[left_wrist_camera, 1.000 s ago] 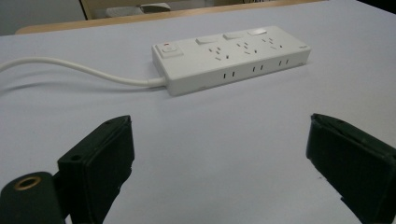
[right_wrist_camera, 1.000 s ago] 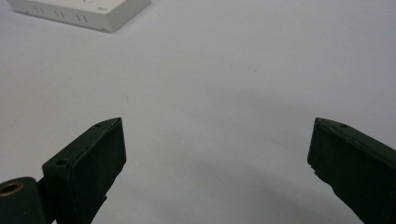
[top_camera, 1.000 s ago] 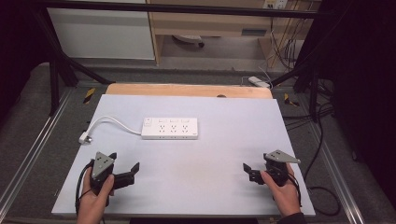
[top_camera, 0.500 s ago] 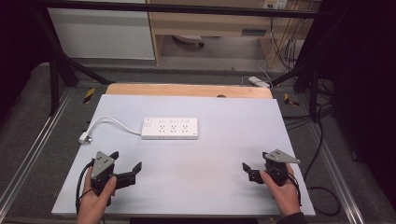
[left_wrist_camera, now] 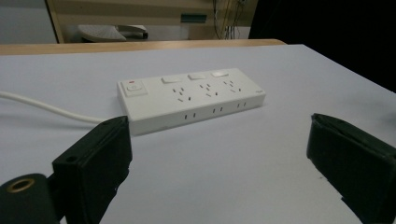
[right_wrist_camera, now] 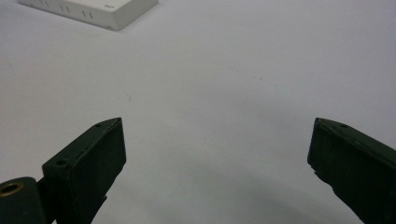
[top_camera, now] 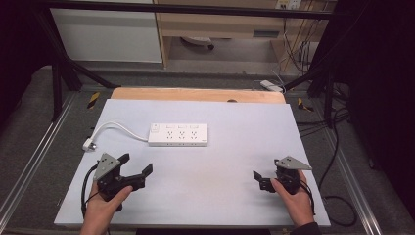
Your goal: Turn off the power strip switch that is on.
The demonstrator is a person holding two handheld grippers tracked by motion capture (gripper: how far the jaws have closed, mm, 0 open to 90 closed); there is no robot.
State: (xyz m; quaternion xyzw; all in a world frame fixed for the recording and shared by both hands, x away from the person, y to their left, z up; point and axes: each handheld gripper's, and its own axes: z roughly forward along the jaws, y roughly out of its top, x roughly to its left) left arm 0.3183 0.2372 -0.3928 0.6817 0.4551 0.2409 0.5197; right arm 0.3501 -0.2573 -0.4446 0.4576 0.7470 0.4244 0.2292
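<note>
Both pairs of jaws stood released, with nothing between them. Along the table's [top_camera: 235,196] near edge, toward its left corner, the left gripper [top_camera: 138,165] sat low over the pale surface in the person's left hand [top_camera: 100,210], its black jaws spread wide and pointing up the table toward the far edge. A grey three-cornered plate rode on top of it and a dark cable looped off its left side.

In the left gripper view, those jaws framed the white power strip [left_wrist_camera: 191,95], which lay flat some way ahead of them, apart from both. A switch with a red mark sat at the strip's left end, and three outlet groups ran along its top toward the right. From above, the power strip [top_camera: 178,134] rested in the left half of the table, nearer the far edge than the near one, its long side parallel to that edge. Its white cord [top_camera: 117,128] curved away leftward and ended in a plug [top_camera: 88,145] near the table's left edge.

Toward the near right corner, the right gripper [top_camera: 266,177] was held by the right hand [top_camera: 297,203], jaws parted and aimed leftward across bare tabletop. In the right gripper view a corner of the power strip [right_wrist_camera: 93,11] showed far ahead at the upper left, well apart from the open jaws.
</note>
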